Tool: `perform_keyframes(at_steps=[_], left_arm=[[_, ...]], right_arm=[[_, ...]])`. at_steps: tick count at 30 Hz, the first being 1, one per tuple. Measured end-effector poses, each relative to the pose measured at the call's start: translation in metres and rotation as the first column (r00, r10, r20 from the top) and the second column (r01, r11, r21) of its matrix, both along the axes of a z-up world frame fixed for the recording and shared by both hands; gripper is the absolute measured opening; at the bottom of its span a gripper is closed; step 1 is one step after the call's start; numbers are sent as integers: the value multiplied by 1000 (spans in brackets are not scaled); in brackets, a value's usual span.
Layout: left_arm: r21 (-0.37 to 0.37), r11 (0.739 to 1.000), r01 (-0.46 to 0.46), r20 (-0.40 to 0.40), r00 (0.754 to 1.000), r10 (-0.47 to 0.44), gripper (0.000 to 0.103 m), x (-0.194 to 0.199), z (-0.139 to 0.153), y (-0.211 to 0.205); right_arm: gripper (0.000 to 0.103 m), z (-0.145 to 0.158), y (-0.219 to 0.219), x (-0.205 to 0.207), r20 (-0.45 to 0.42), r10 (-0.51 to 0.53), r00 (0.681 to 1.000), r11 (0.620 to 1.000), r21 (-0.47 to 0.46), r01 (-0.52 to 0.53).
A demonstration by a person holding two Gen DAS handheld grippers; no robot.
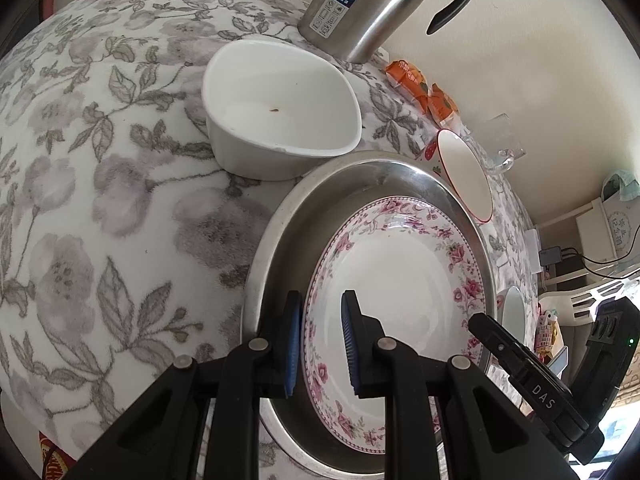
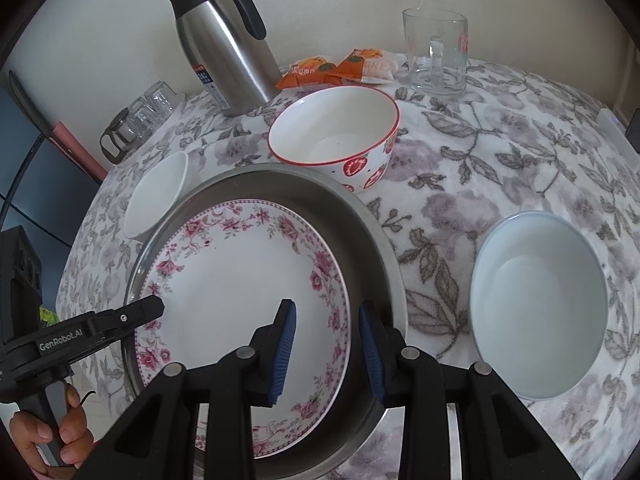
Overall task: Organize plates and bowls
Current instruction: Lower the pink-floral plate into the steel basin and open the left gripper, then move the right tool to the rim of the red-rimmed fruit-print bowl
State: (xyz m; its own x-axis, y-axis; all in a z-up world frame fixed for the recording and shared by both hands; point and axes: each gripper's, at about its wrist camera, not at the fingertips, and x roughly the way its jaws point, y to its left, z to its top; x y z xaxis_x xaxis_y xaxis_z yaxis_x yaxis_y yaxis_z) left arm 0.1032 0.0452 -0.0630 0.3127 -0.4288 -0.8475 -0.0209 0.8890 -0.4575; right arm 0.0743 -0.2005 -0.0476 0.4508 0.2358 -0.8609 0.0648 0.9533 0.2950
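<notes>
A floral-rimmed plate (image 1: 400, 280) (image 2: 240, 280) lies inside a wide steel pan (image 1: 304, 232) (image 2: 360, 232) on the flowered tablecloth. My left gripper (image 1: 322, 296) is shut on the plate's left rim, one blue pad outside the rim and one inside. My right gripper (image 2: 327, 305) straddles the plate's right rim, open, with a thin gap showing between the outer pad and the rim. A white oval bowl (image 1: 280, 108) (image 2: 160, 196) touches the pan's far left side. Behind the pan stands a strawberry-patterned bowl (image 2: 332, 132). To its right sits a pale blue bowl (image 2: 540, 304).
A steel thermos jug (image 2: 228, 48), orange snack packets (image 2: 332, 66) and a glass mug (image 2: 436, 52) stand along the wall at the back. Upturned glasses (image 2: 140, 120) sit at the back left. A hand (image 2: 52, 432) holds the left gripper's handle off the table's left edge.
</notes>
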Motion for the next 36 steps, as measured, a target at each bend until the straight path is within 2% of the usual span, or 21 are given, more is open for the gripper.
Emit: perform_keyframes(at_steps=[10,17,22,25,30,34,36], left_arm=[[-6,1000,-12,0,1000,12,20,-2,2,3],[27,1000,4,-9,1000,-3,20,-5,5,0],[28,1000,15,19,1000,-15,32,-9,12,-5],[63,998,4,51,999,-7,41,-12,19,-5],[64,997,-32,116,993,25,42,-15,32,2],[104,994,-39,201,979,17,44,-19,47,0],[142,989,-38,226,974,5,57,-21,52,-4]], right_arm=[[36,0,0,-1,3,1,1000,1000,-2,-1],[36,0,0,-2,1,5,1000,1000,-9,-5],[36,5,-1,-3,14,6,1000,1000,-23,-5],[36,10,-3,-5,28,-2,1000,999,-32,3],[36,21,-5,-7,63,-10,998,999,-38,13],[36,33,-5,-10,108,-15,994,999,-43,19],[36,39,-3,-12,135,-10,991,999,-49,16]])
